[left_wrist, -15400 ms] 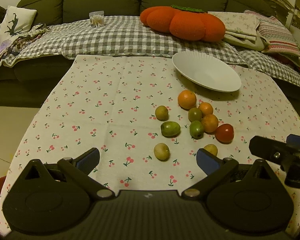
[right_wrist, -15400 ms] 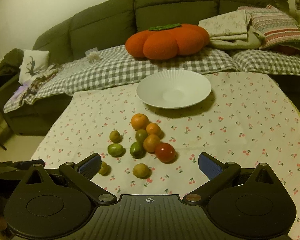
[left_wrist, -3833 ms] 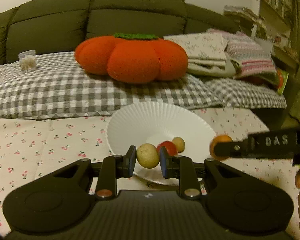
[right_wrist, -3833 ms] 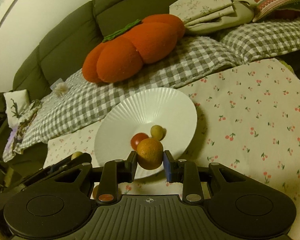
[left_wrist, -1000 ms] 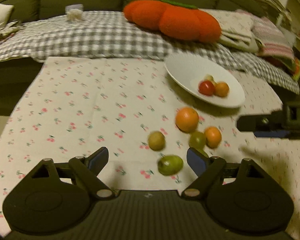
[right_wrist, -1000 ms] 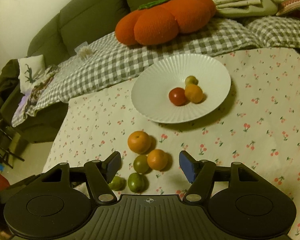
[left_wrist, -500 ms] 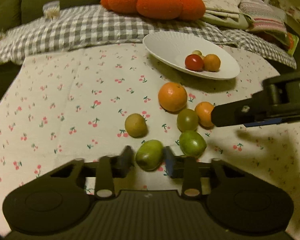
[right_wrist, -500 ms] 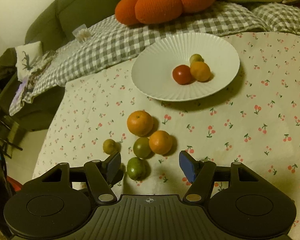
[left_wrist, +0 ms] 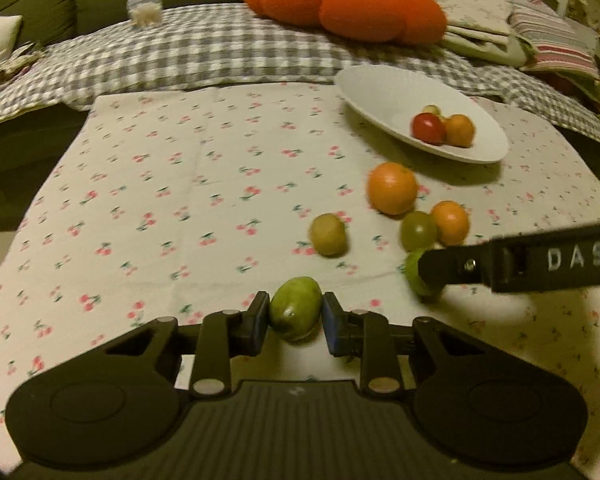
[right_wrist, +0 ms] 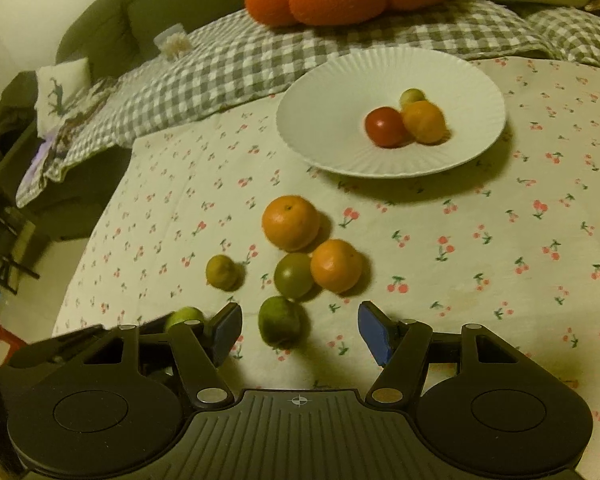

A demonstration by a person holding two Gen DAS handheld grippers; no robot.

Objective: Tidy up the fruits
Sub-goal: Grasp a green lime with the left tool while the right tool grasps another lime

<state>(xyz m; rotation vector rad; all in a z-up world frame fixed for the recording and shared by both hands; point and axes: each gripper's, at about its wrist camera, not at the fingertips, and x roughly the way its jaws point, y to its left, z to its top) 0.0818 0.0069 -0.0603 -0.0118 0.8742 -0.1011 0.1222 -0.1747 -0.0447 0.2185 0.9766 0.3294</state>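
Observation:
My left gripper [left_wrist: 296, 313] is shut on a green fruit [left_wrist: 296, 320] just above the cherry-print cloth. My right gripper [right_wrist: 300, 330] stands open low over the cloth. A second green fruit [right_wrist: 281, 326] lies between its blue pads, which do not touch it. In the left wrist view one right finger [left_wrist: 452, 270] half hides that fruit. Beyond lie a large orange [right_wrist: 290, 222], a small orange [right_wrist: 336, 266], an olive-green fruit [right_wrist: 294, 276] and a yellowish fruit [right_wrist: 222, 272]. The white plate [right_wrist: 340, 160] holds a red tomato [right_wrist: 385, 126], an orange and a small yellow fruit.
The cloth-covered table [left_wrist: 160, 200] ends at a sofa draped with a grey checked blanket [left_wrist: 220, 52]. An orange pumpkin cushion [left_wrist: 348, 4] and folded linens sit behind the plate. The table's left edge drops to the floor [right_wrist: 72, 256].
The left jaws have closed on the green fruit. The right gripper has sunk toward the fruit pile, still open, and the second green fruit now sits between its fingers.

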